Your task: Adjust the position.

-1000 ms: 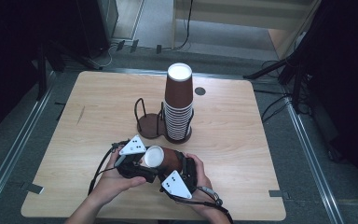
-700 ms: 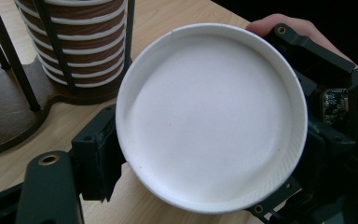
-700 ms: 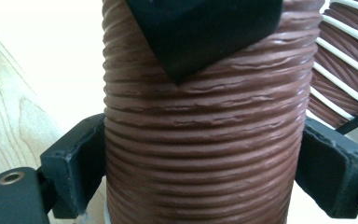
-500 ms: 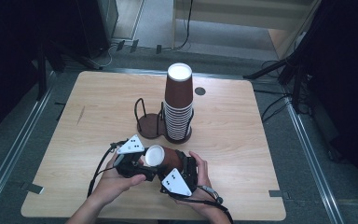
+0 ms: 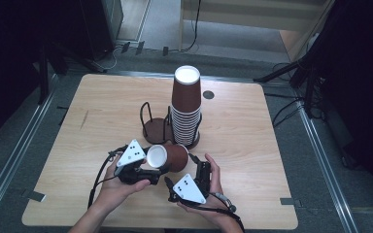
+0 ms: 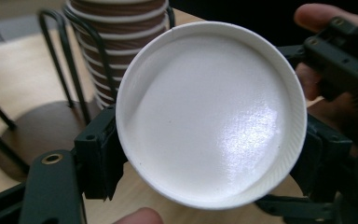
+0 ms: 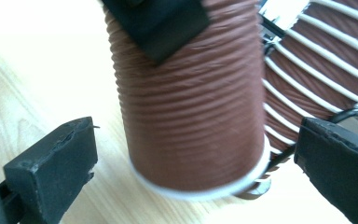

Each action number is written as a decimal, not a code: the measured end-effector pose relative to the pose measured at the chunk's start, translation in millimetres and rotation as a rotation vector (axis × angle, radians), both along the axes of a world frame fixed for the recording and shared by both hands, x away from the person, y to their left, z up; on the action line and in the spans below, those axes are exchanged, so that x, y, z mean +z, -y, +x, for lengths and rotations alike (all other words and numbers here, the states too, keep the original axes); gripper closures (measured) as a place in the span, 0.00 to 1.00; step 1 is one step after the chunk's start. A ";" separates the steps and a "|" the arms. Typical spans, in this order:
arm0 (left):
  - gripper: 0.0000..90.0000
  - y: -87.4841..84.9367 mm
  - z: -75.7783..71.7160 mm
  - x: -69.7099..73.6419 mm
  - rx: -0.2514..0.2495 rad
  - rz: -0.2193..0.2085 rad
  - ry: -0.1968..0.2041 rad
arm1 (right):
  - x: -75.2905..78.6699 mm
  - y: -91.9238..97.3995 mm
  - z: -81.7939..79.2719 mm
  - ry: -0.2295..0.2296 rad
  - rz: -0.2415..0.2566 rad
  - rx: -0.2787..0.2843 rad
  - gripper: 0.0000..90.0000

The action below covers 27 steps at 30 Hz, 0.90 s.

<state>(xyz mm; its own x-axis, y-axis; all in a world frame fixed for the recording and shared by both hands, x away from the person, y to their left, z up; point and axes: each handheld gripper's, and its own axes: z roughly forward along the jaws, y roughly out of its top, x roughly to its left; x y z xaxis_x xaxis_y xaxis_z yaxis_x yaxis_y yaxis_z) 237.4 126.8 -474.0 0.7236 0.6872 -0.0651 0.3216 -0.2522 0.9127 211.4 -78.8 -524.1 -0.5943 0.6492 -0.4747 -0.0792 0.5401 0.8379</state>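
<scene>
One brown paper cup (image 5: 167,156) is held on its side above the near middle of the table (image 5: 252,145), its white base turned toward the left gripper (image 5: 138,170), whose jaws have just been closing and are now pinched on the cup near that base, as is seen in the left gripper view (image 6: 209,112). The right gripper (image 5: 194,182) is kept spread, its two black jaws standing clear of the ribbed wall on either side, with the rolled white rim between them (image 7: 191,107). A crushed or dented wall is judged the main risk, since thin paper gives under a hard squeeze; a slip is also possible, the grip being taken on a tapered end. The cup wall is corrugated in fine rings and matt; the base is smooth and faintly glossy. Just behind, a tall stack of like cups (image 5: 186,109) stands in a black wire holder (image 5: 156,124) with a round dark foot, on pale wood-grain.
</scene>
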 end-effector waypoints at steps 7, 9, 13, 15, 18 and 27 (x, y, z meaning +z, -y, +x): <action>0.26 -7.3 0.5 1.0 0.040 -0.095 0.031 | 8.1 7.1 1.5 0.007 0.069 -0.061 0.00; 0.26 -9.8 0.4 1.4 0.044 -0.127 0.034 | 10.3 8.7 1.9 0.006 0.090 -0.084 0.00; 0.26 -12.5 -0.5 3.2 0.076 -0.159 0.064 | 14.4 11.7 3.1 -0.007 0.136 -0.117 0.00; 0.26 -13.6 -1.0 4.0 0.080 -0.170 0.079 | 16.3 13.2 3.6 -0.010 0.154 -0.135 0.00; 0.26 -15.1 -1.2 4.6 0.078 -0.201 0.089 | 18.5 15.5 4.6 -0.026 0.183 -0.160 0.00; 0.26 -19.4 -0.1 3.7 0.076 -0.289 0.110 | 20.4 24.8 14.5 -0.125 0.317 -0.352 0.00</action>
